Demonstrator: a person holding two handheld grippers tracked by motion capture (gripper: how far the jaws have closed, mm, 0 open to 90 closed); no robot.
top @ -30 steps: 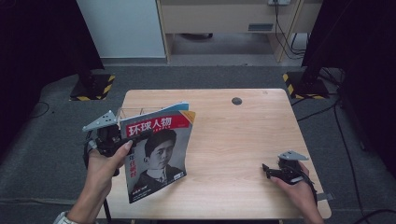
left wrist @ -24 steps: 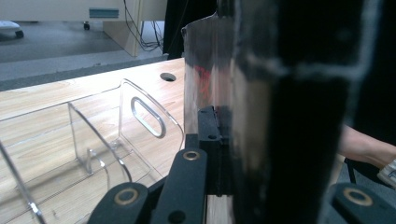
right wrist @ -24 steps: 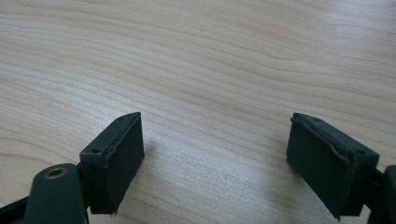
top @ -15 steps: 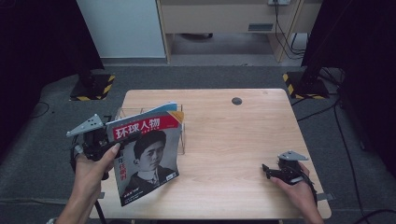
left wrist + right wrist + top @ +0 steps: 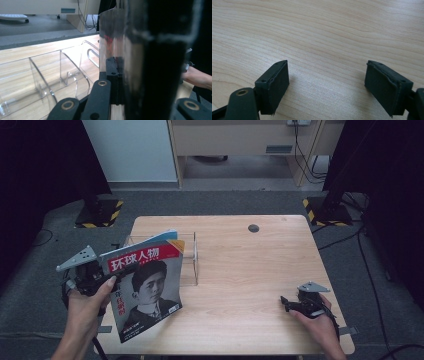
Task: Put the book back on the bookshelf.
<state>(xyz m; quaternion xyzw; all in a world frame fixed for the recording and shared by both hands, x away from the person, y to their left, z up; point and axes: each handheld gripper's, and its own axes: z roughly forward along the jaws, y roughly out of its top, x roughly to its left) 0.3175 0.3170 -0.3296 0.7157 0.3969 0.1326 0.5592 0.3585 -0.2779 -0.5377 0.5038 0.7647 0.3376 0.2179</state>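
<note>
A magazine (image 5: 145, 287) with a red title band and a black-and-white portrait stands tilted over the table's left part. My left gripper (image 5: 117, 272) is shut on its left edge. In the left gripper view the glossy magazine (image 5: 140, 50) runs edge-on between the jaws, which clamp it. Behind it lies a clear plastic rack (image 5: 189, 257) with dividers, seen close in the left gripper view as the rack (image 5: 50, 75). My right gripper (image 5: 287, 304) rests near the table's front right, open, with bare wood between its pads (image 5: 275, 82).
The wooden table (image 5: 250, 265) has a small dark round hole (image 5: 253, 228) near its far edge. Black stands with yellow-striped bases sit on the floor at the far left (image 5: 100, 212) and far right (image 5: 327, 210).
My left gripper has carried the magazine to the left and toward the near edge, away from the clear rack. The right gripper has stayed put.
</note>
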